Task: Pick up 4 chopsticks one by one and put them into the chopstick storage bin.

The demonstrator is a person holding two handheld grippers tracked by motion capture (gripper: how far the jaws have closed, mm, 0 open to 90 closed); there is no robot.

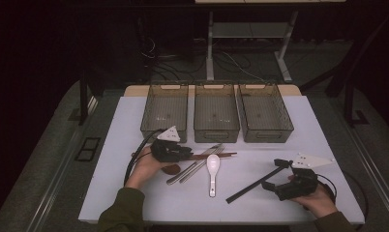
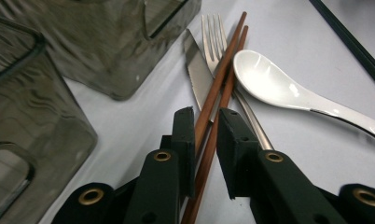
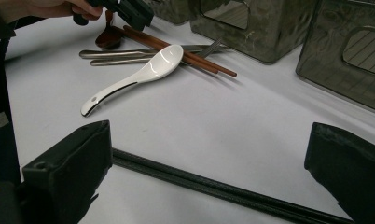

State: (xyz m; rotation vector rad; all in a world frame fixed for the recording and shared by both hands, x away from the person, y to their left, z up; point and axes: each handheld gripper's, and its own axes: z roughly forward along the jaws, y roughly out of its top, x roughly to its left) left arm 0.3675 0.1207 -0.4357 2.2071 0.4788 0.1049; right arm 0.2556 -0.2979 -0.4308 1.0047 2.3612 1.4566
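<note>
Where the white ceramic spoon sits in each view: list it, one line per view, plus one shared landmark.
High view: white ceramic spoon at table centre, handle toward the person.
Left gripper view: upper right, bowl beside the brown wooden chopsticks.
Right gripper view: upper left of centre, bowl against the chopsticks.
Shared landmark: those chopsticks, crossing the metal fork.

Both forearms wear olive-green sleeves. The left gripper (image 1: 183, 151) is black, with square flat-faced jaws, brass-ringed screw holes along each jaw arm, a grey three-cornered plate on top and a black cable looping behind it. The right gripper (image 1: 274, 175) is the same black build, its own grey plate above and a cable curling behind.
</note>
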